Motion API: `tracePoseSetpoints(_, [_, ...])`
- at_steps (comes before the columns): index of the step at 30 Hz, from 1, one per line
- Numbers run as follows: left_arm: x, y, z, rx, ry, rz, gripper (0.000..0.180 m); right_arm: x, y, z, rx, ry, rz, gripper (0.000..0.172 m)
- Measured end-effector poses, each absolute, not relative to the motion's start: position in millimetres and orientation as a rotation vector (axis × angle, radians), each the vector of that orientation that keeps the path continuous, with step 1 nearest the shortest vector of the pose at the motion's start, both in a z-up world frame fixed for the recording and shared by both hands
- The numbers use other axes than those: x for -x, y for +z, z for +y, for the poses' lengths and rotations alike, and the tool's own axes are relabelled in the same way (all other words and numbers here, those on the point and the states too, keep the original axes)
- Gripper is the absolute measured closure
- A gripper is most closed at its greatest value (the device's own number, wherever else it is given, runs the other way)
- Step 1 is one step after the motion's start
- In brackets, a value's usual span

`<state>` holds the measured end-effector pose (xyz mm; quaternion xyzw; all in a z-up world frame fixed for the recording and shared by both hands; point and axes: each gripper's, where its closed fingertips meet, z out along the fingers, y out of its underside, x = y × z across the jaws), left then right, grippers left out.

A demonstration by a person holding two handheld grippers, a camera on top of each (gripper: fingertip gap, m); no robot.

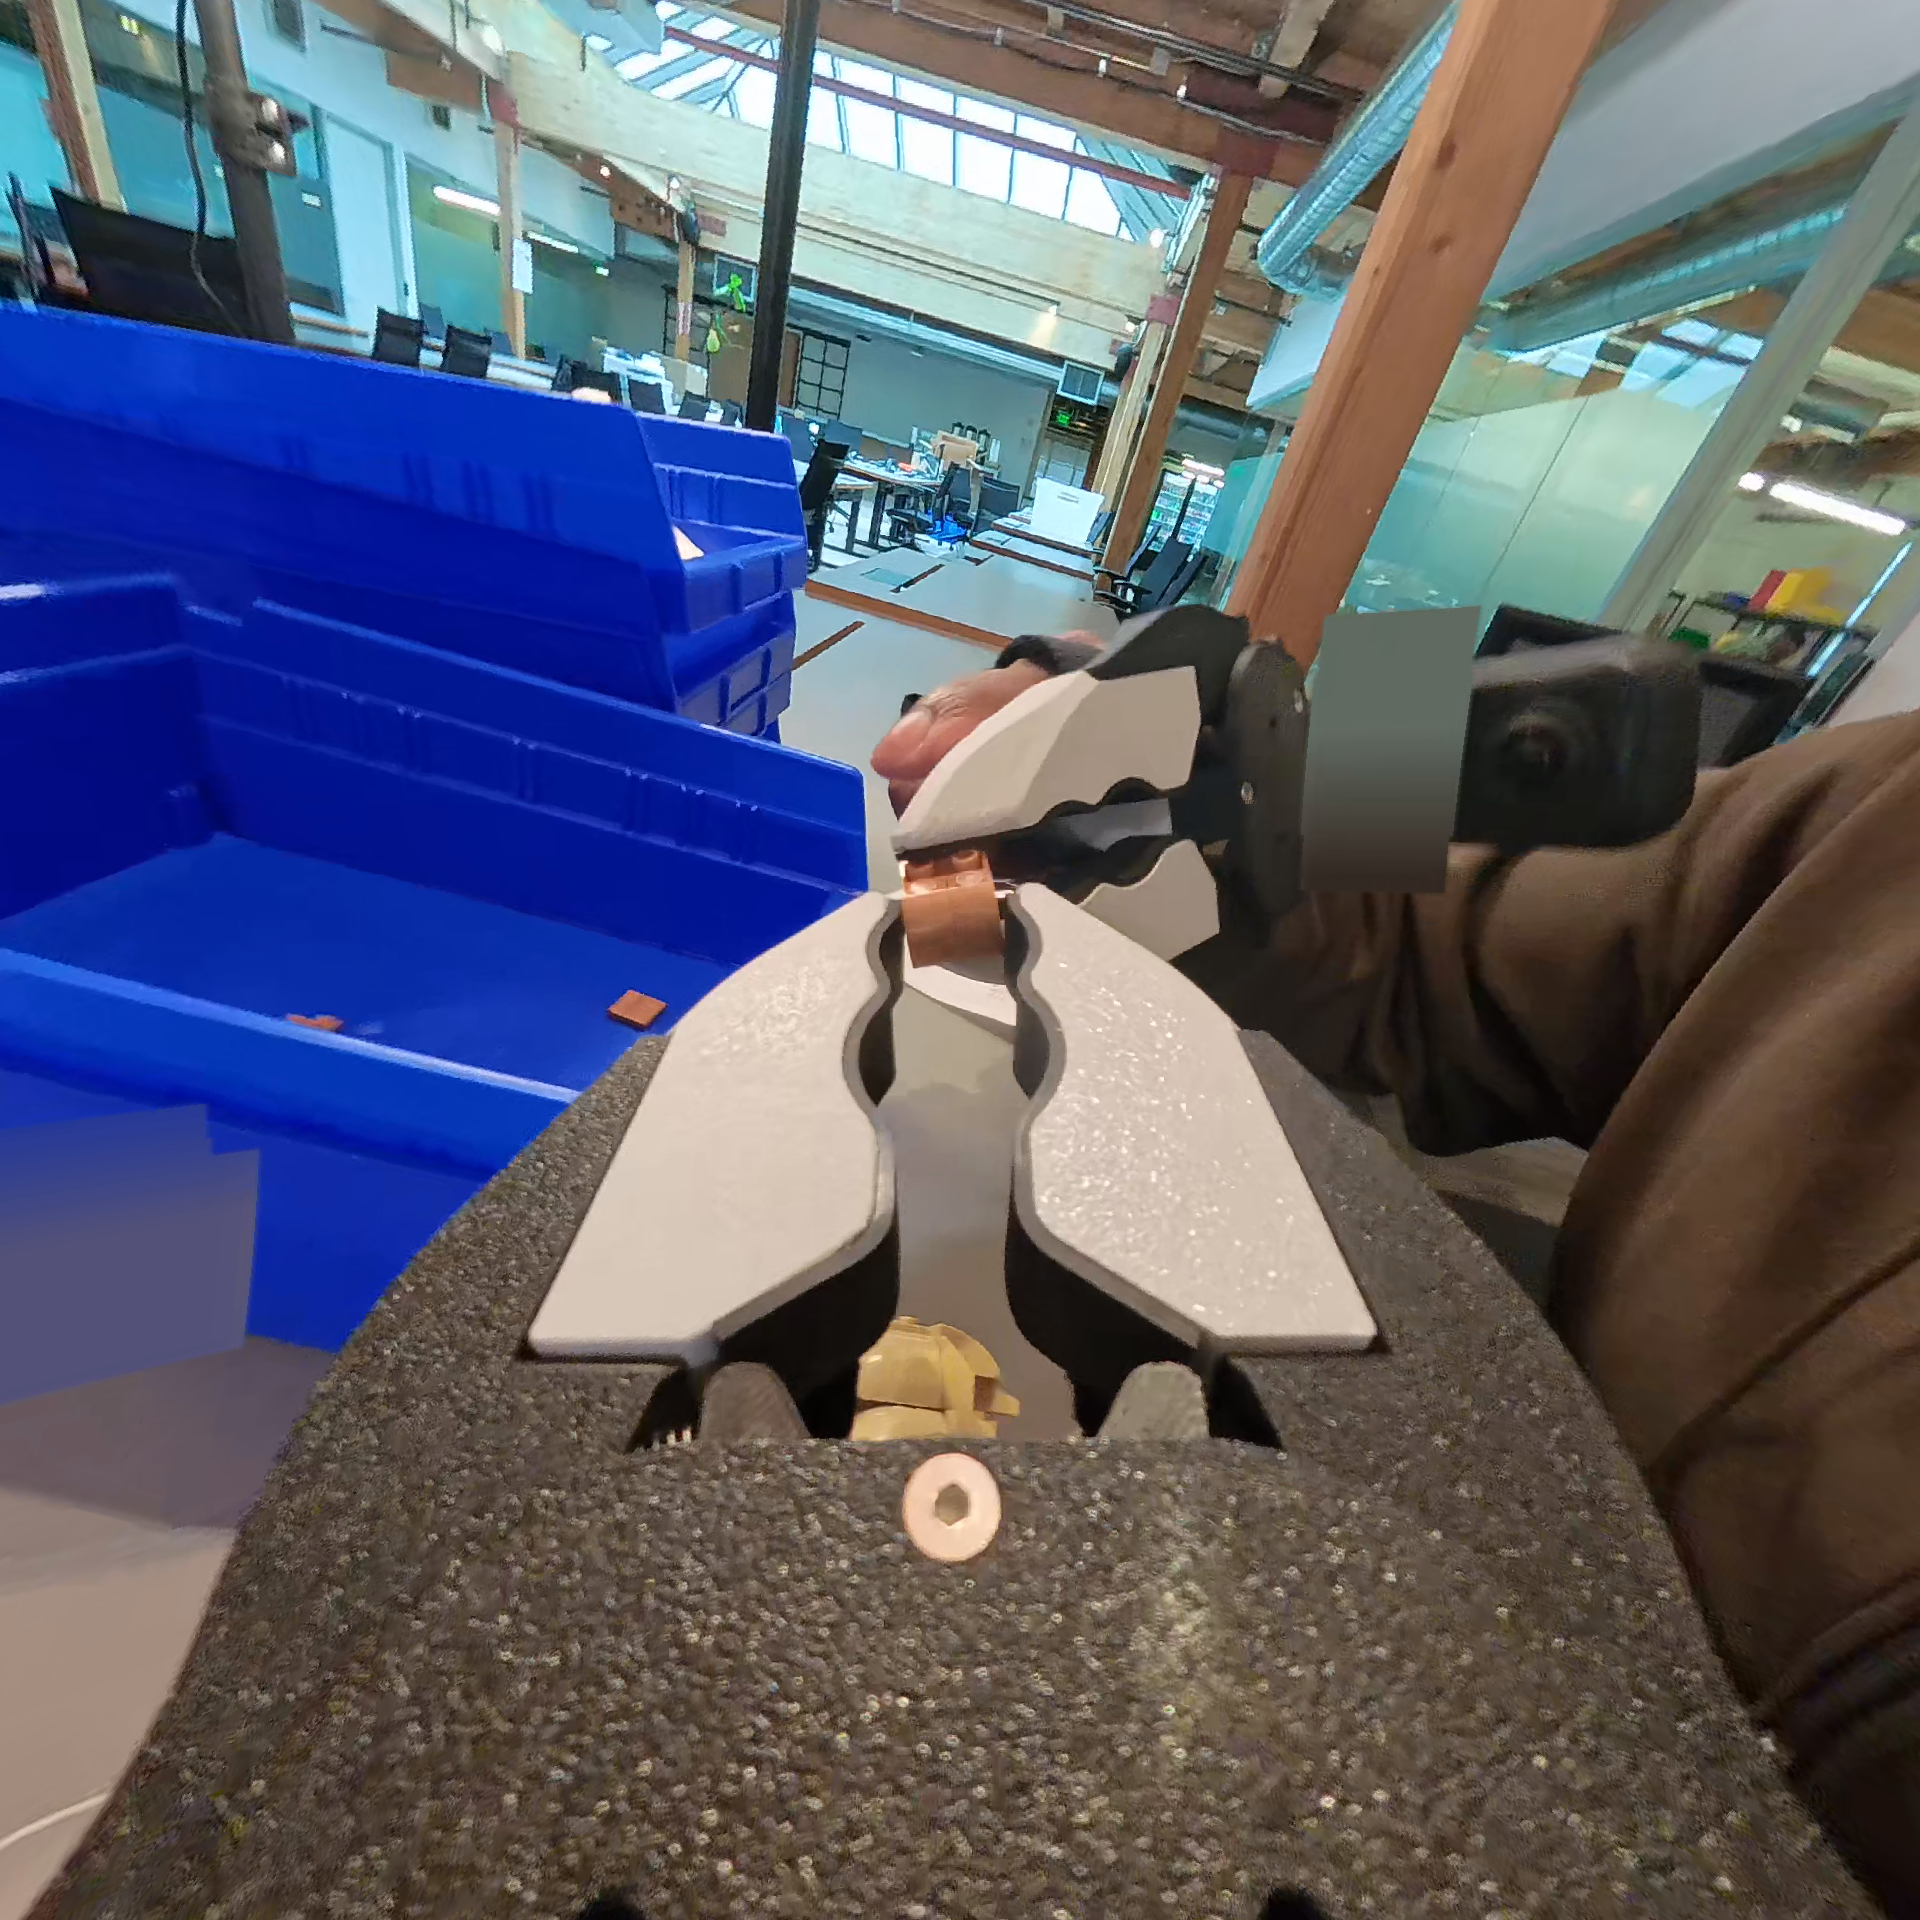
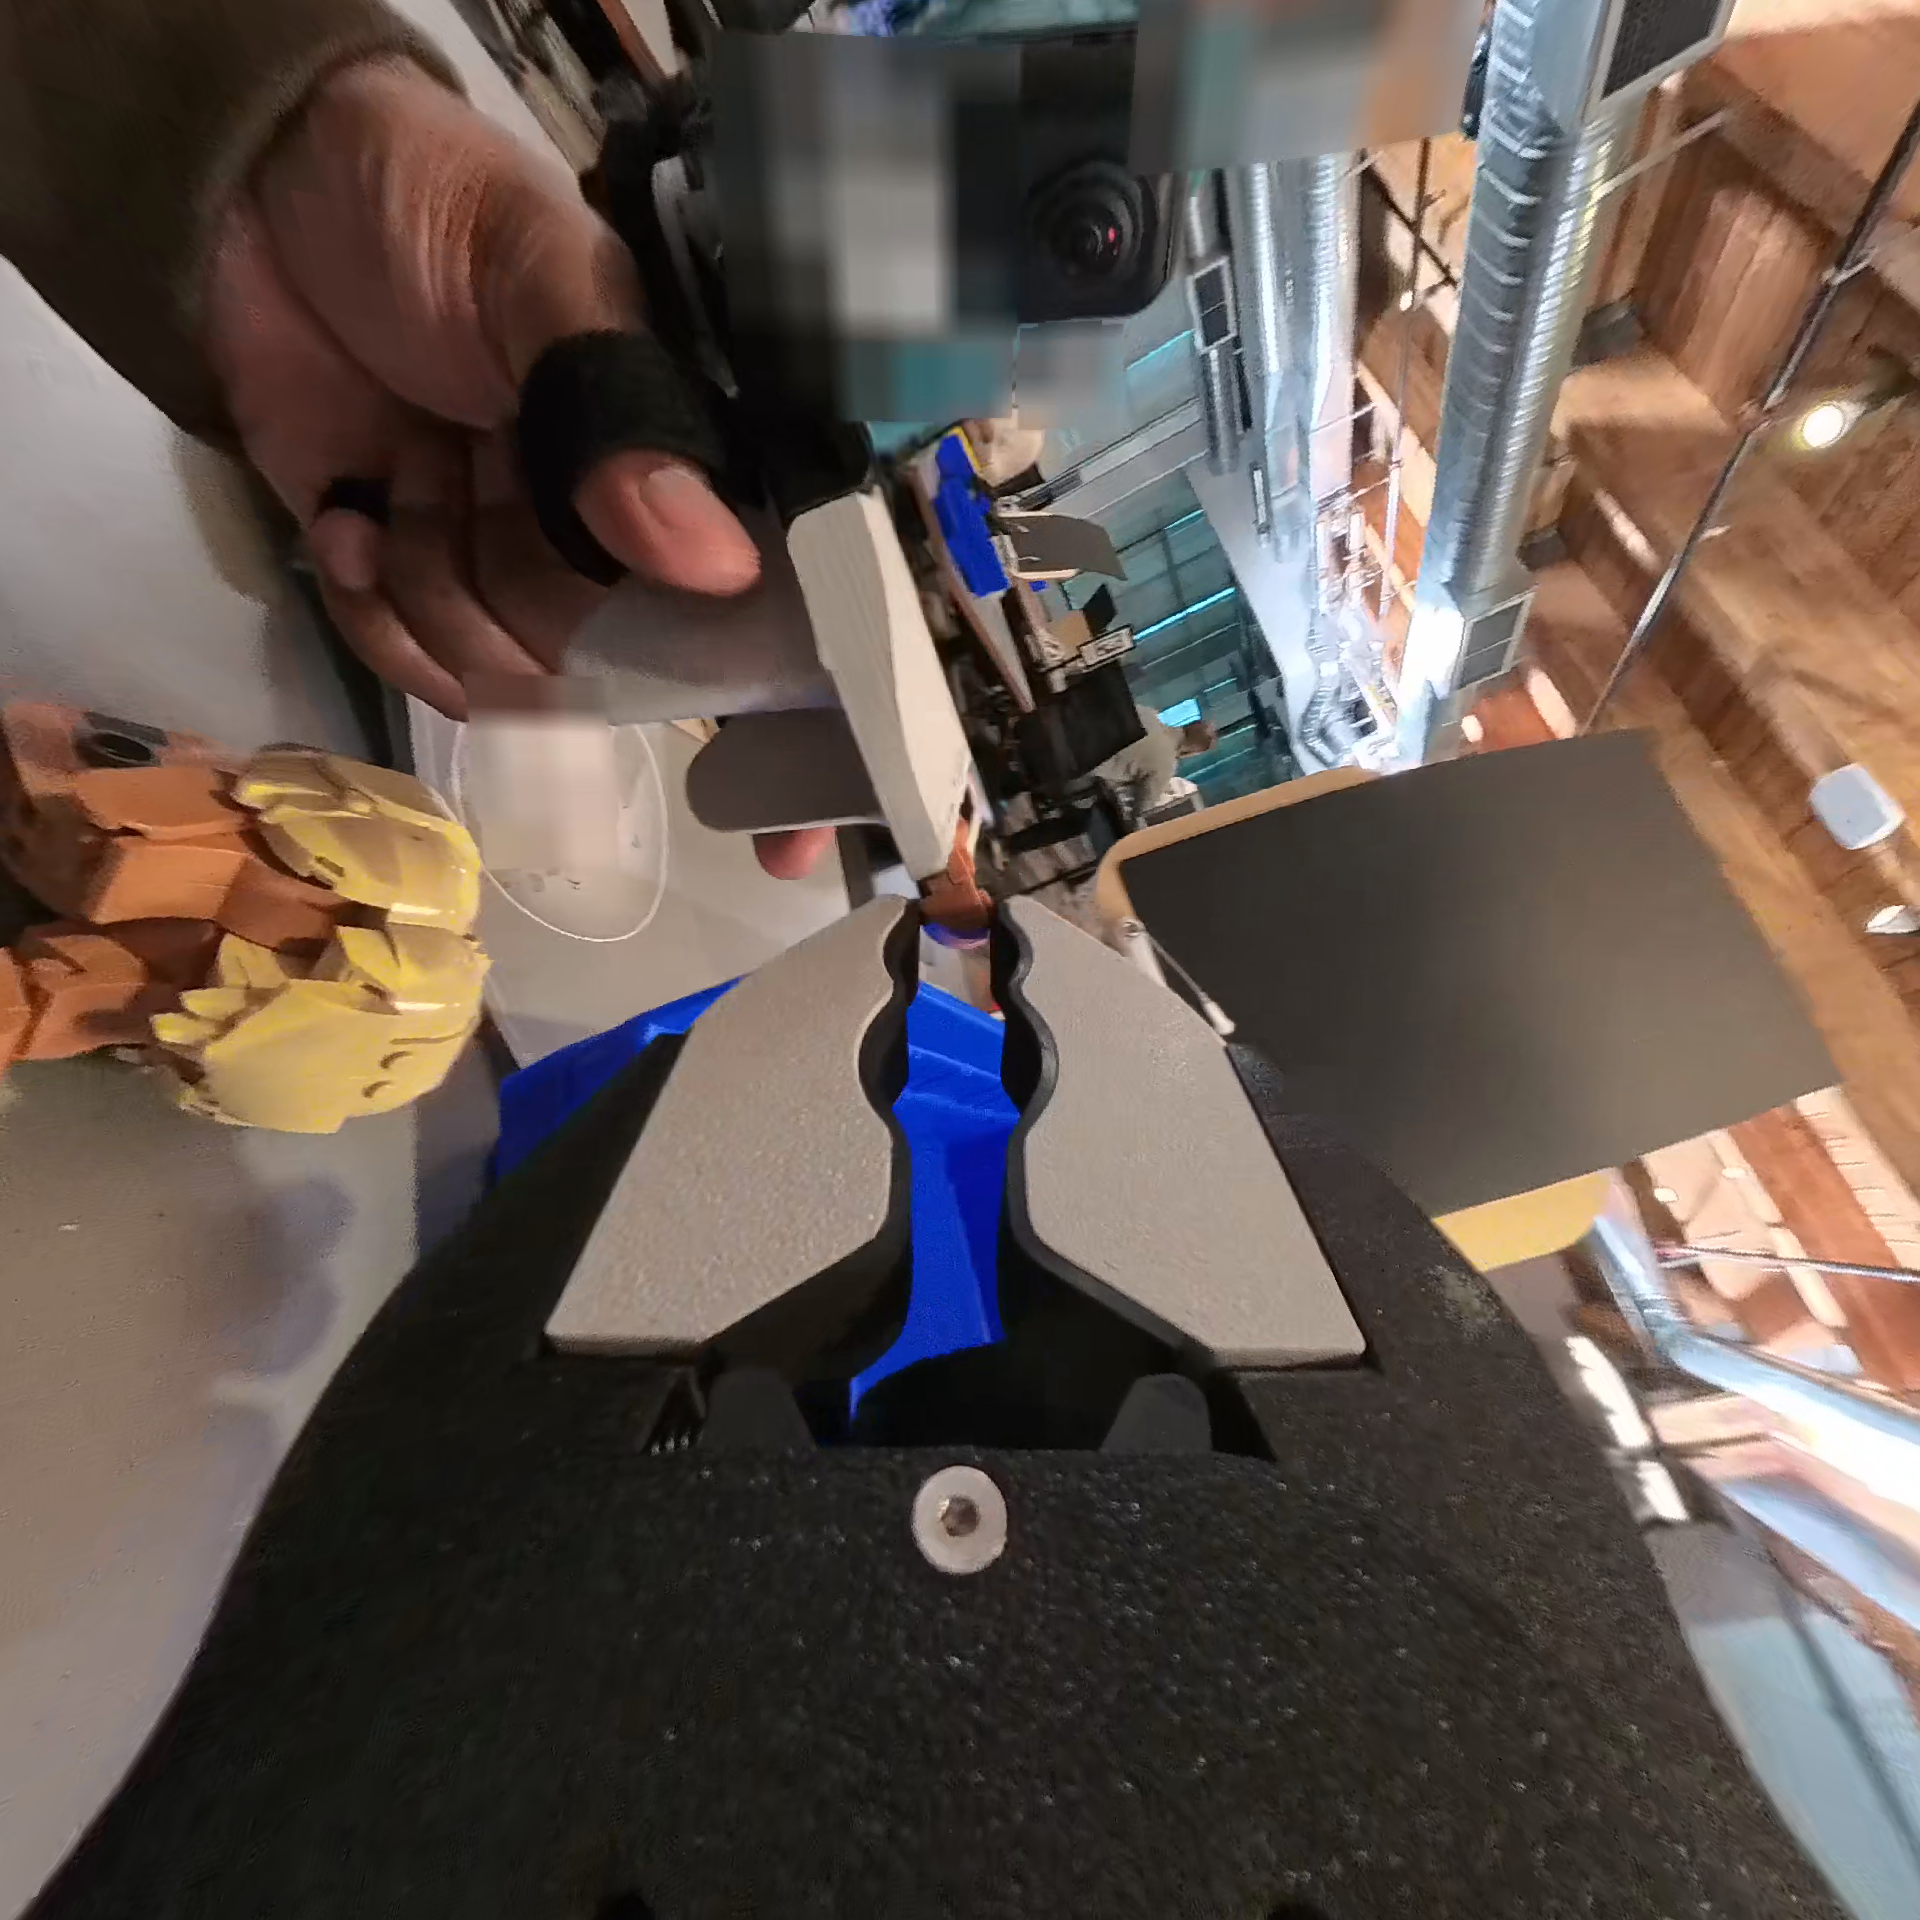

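My left gripper (image 1: pixel 951 914) is shut on a small brown brick assembly (image 1: pixel 951 920), both pads pressed on its smooth curved lower part. My right gripper (image 1: pixel 920 852) comes in from the right, and its upper finger (image 1: pixel 1039 748) lies on the studded brown top (image 1: pixel 940 868). In the right wrist view my right gripper (image 2: pixel 956 912) is shut on the same brown piece (image 2: pixel 956 899), which sits between its tips. The left gripper's white finger (image 2: pixel 883 665) reaches down to the piece from the upper left. Both grippers meet above the edge of a blue bin (image 1: pixel 436 935).
Several stacked blue bins (image 1: pixel 364 520) stand at the left; the near one holds small brown tiles (image 1: pixel 636 1008). A brown and yellow brick model (image 2: pixel 312 935) lies at the left in the right wrist view. A black panel (image 2: pixel 1455 987) is at the right. A person's brown sleeve (image 1: pixel 1714 1143) fills the right. My left and right fingertips are right by each other.
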<state>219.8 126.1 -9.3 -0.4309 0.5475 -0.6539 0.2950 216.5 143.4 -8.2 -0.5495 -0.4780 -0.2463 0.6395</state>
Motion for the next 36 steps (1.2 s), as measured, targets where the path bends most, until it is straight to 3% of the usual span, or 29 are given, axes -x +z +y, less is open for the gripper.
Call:
tracePoseSetpoints(11, [-208.8, -15.9, 129.9, 0.673, -1.018, 1.656, 0.156, -213.5, -15.4, 138.4, 1.532, -0.209, -1.025, 0.160])
tracePoseSetpoints(20, [-207.2, -18.8, 122.5, 0.542, -0.864, 1.678, 0.170, -203.7, -19.1, 129.7, 1.564, -0.126, -1.076, 0.160])
tracePoseSetpoints(27, [-213.8, -19.0, 133.9, 0.537, -0.511, 1.667, 0.161, -217.4, -18.9, 140.5, 1.517, -0.471, -1.103, 0.160])
tracePoseSetpoints(32, [-220.3, -22.6, 147.7, 0.495, -0.078, 1.630, 0.161, -220.2, -22.7, 146.5, 1.503, -0.693, -1.120, 0.160])
tracePoseSetpoints(36, [-220.8, -22.7, 149.5, 0.488, 0.038, 1.617, 0.167, -215.3, -20.4, 144.8, 1.478, -0.748, -1.133, 0.160])
